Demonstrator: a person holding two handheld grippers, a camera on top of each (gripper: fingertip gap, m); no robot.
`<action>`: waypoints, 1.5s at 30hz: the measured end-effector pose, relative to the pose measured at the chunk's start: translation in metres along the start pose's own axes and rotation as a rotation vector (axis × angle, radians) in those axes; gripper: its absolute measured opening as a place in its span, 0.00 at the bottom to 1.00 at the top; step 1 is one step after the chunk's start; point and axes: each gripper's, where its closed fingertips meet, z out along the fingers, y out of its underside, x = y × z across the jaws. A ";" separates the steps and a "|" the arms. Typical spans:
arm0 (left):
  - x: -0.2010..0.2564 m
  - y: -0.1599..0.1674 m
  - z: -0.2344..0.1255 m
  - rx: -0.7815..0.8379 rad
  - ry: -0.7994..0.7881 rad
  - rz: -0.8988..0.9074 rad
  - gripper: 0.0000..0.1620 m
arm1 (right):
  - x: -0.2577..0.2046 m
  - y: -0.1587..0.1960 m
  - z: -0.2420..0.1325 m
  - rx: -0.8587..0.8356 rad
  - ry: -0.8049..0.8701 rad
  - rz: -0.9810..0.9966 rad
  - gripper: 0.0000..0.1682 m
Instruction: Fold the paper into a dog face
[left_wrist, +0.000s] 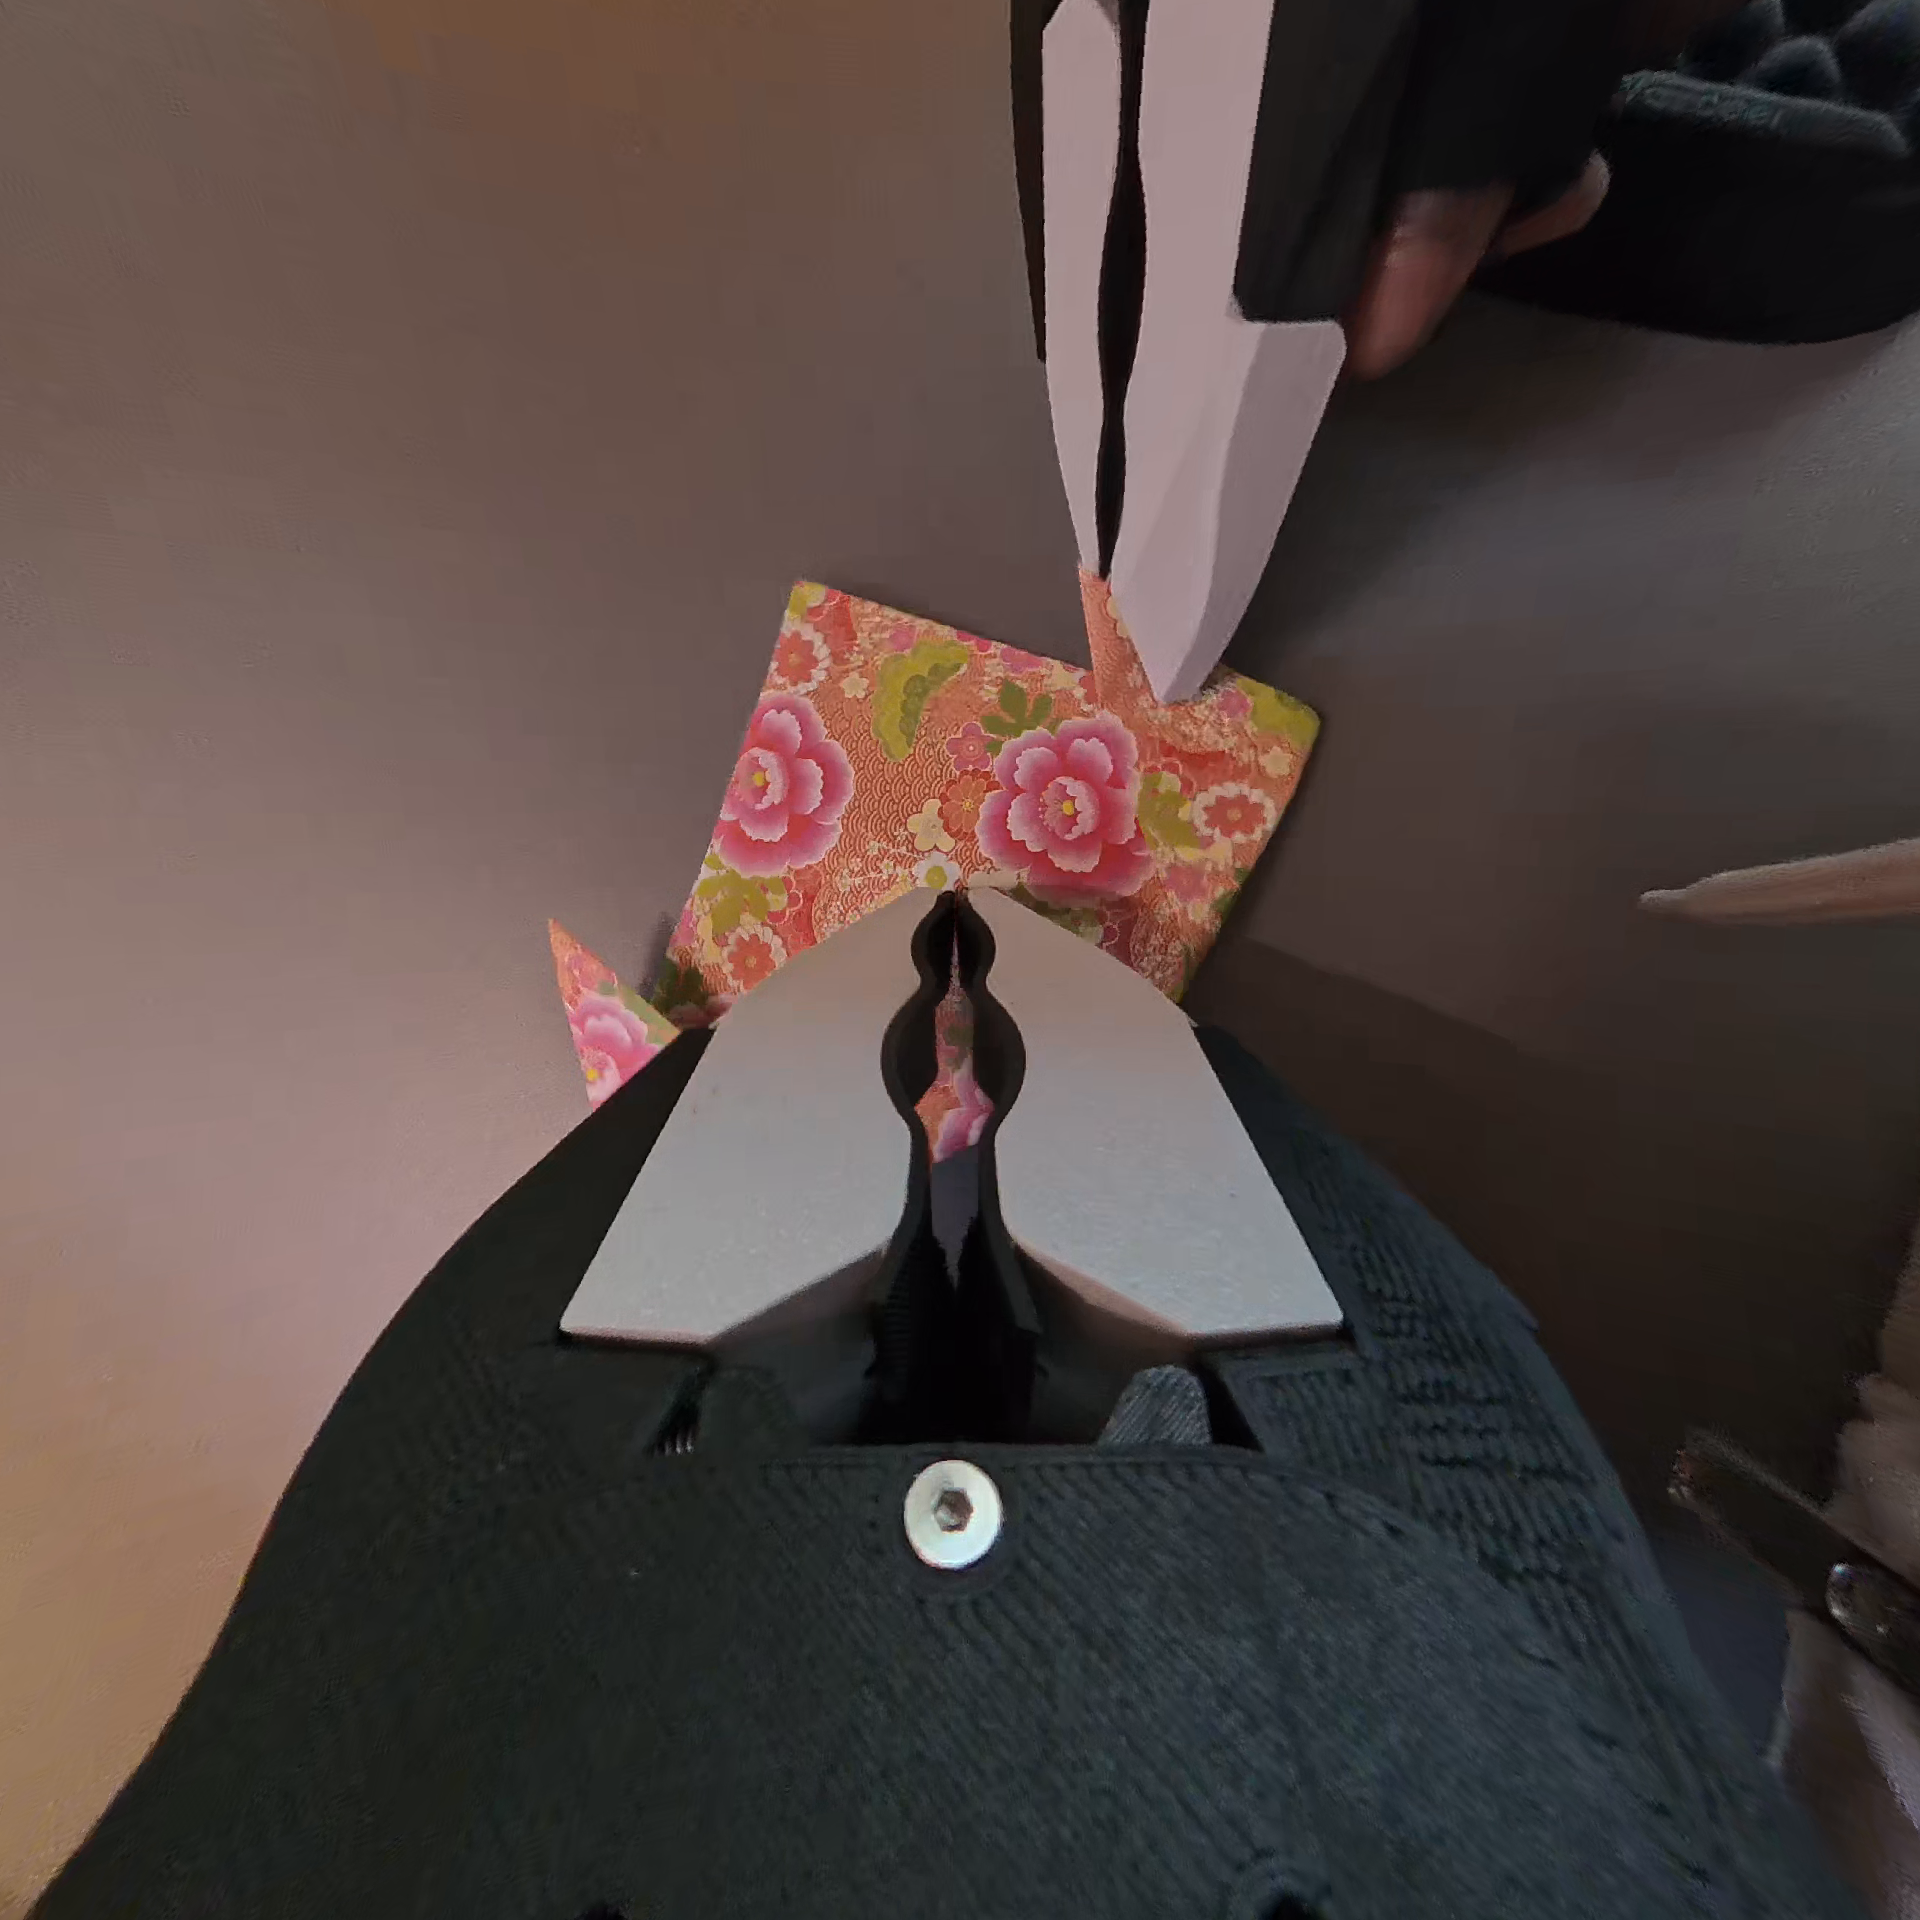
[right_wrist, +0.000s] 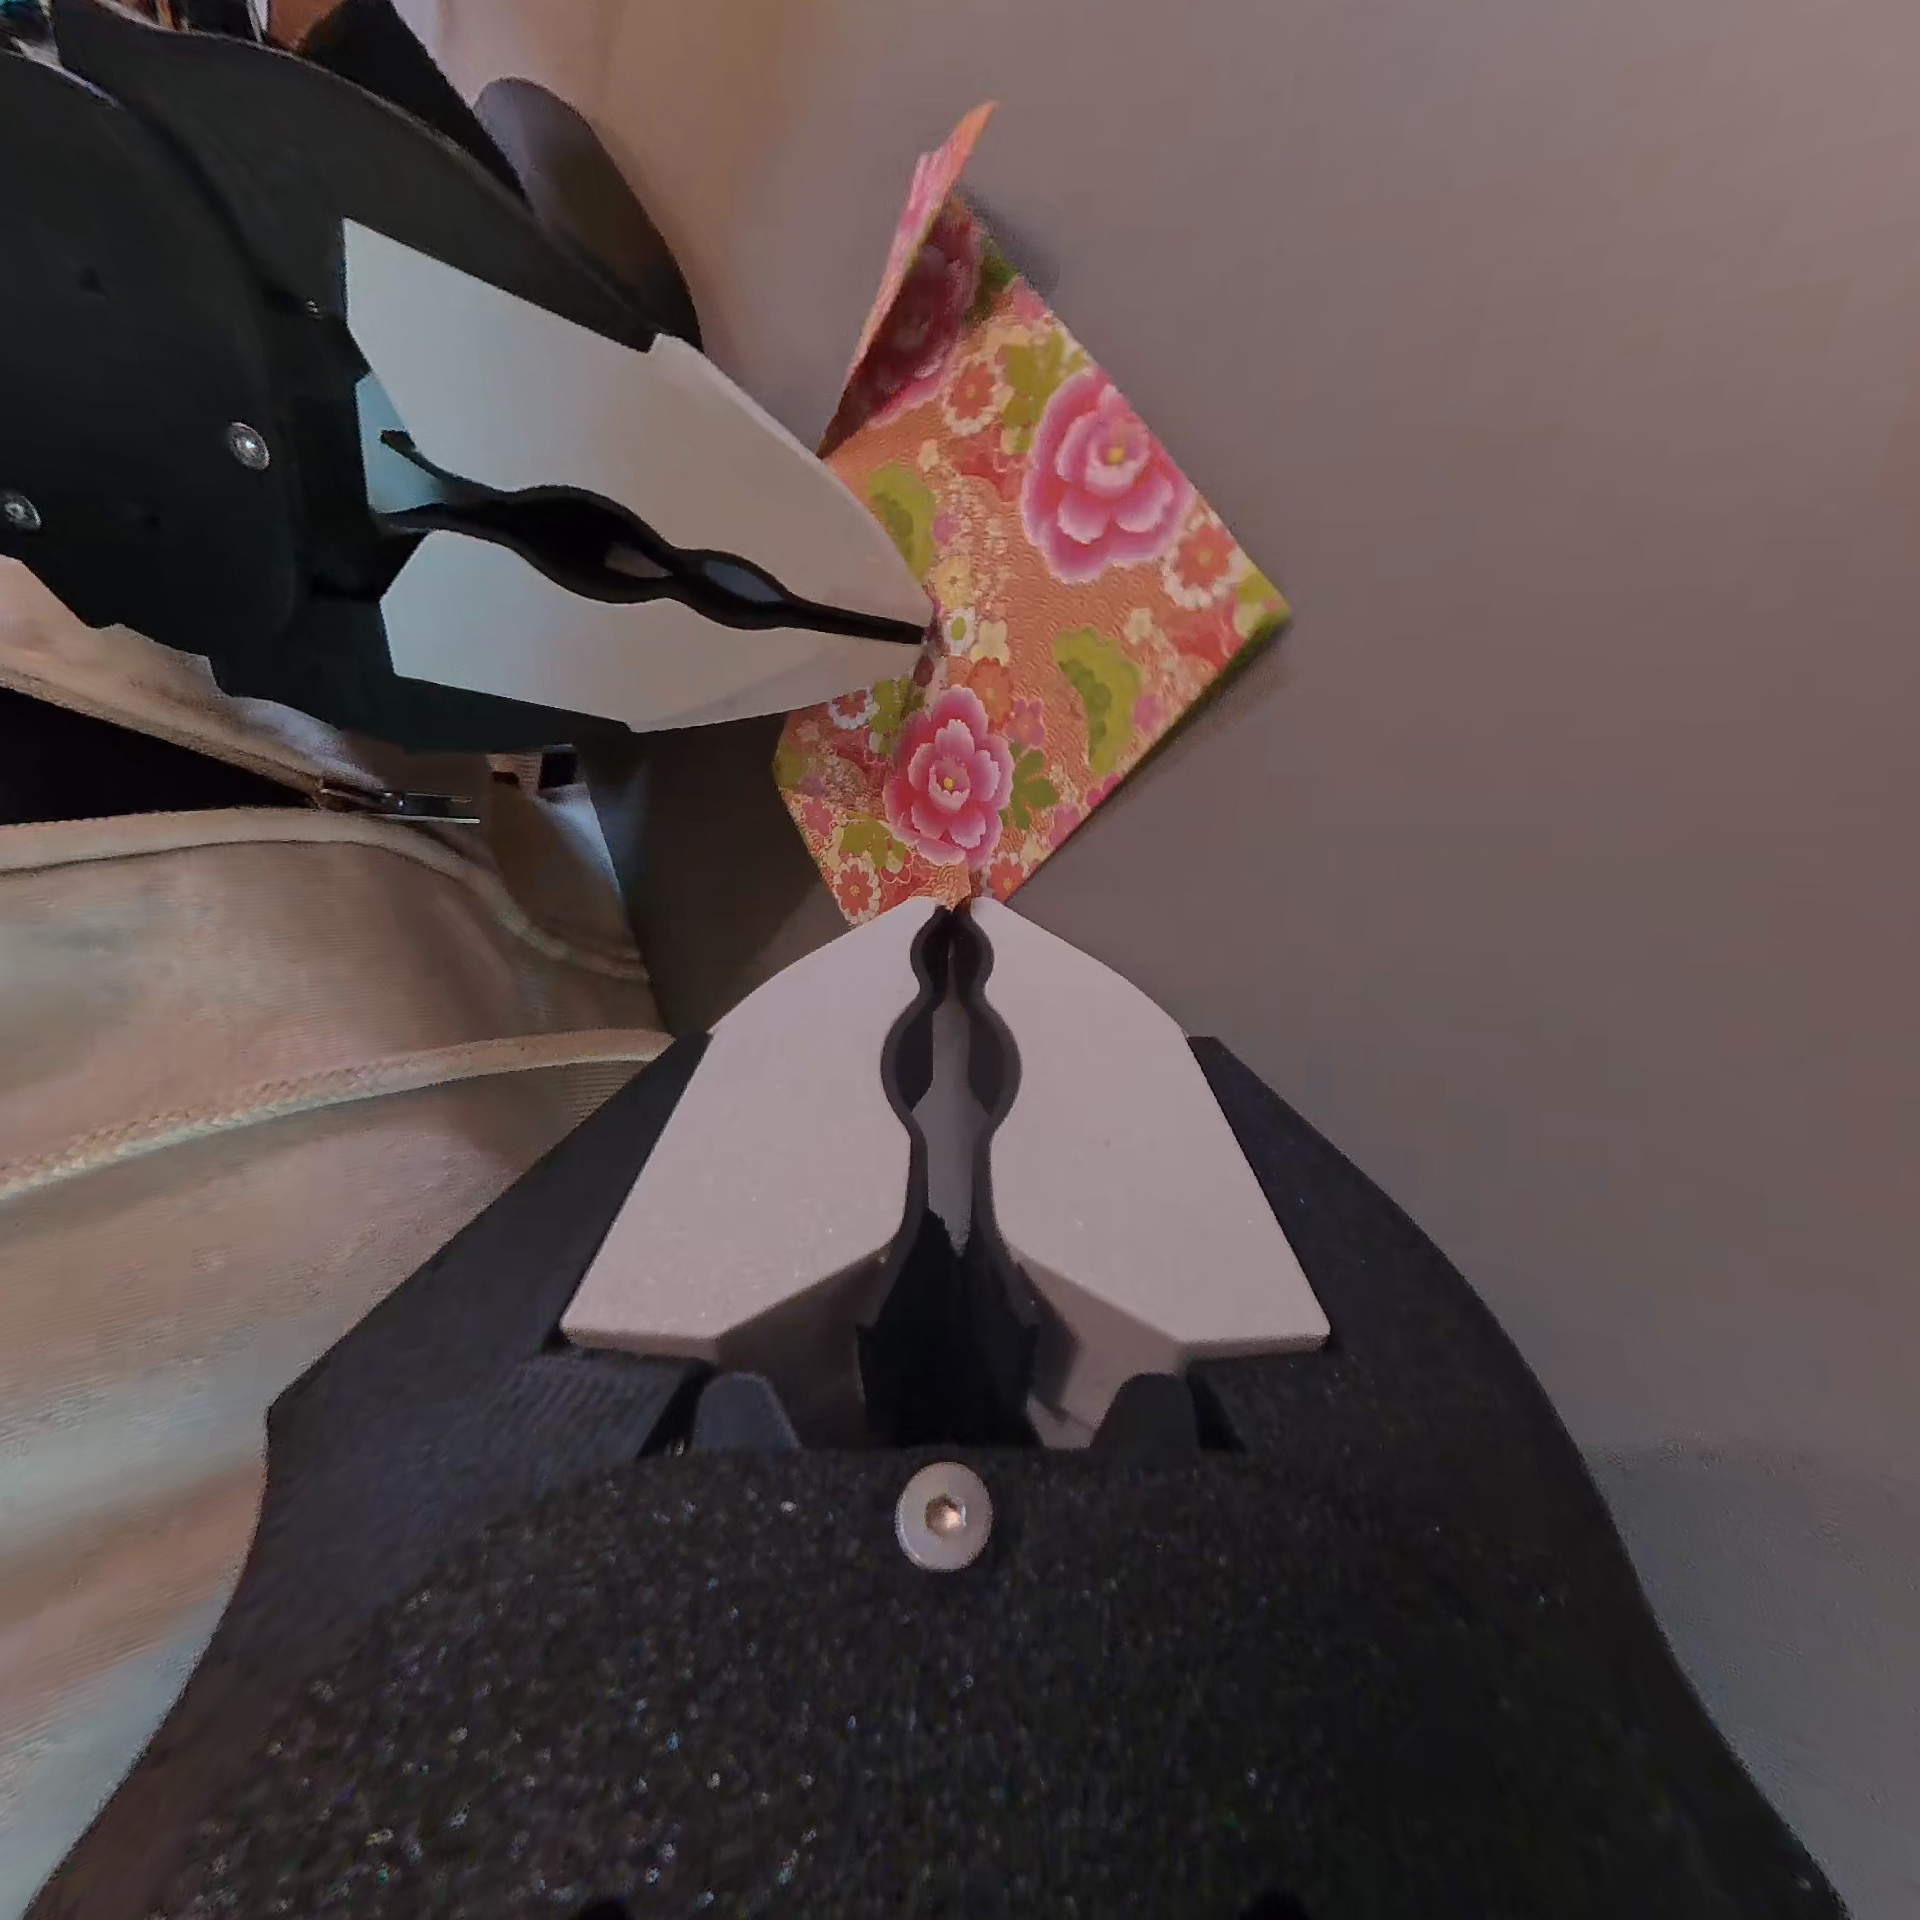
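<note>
The folded paper (left_wrist: 935, 769), orange with pink flowers and green leaves, lies over a grey table (left_wrist: 416, 520). My left gripper (left_wrist: 954, 906) is shut on the paper's near edge, and paper shows through the gap between its fingers. My right gripper (left_wrist: 1127, 634) comes in from the top and is shut on the far right corner, which is pulled up. In the right wrist view the paper (right_wrist: 1101, 582) is a diamond. There my right gripper (right_wrist: 954, 910) pinches its bottom corner and my left gripper (right_wrist: 923, 634) pinches its left edge. A flap (right_wrist: 940, 208) stands up at the top.
A hand in a black fingerless glove (left_wrist: 1714, 208) holds the right gripper. A person's beige clothing (right_wrist: 260, 987) with a zip fills the left of the right wrist view. A pale wooden edge (left_wrist: 1787, 888) shows at the right. Across from one pair of fingers to the other is roughly 6 cm.
</note>
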 end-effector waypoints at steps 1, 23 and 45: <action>0.000 0.000 0.000 -0.001 -0.007 0.009 0.00 | -0.001 0.000 0.002 -0.006 -0.004 0.001 0.00; 0.010 -0.031 -0.031 0.207 0.080 -0.001 0.07 | -0.012 0.008 0.013 0.046 -0.002 0.022 0.00; 0.022 -0.001 -0.004 0.027 0.149 -0.054 0.00 | -0.016 0.014 0.015 0.111 -0.009 0.100 0.00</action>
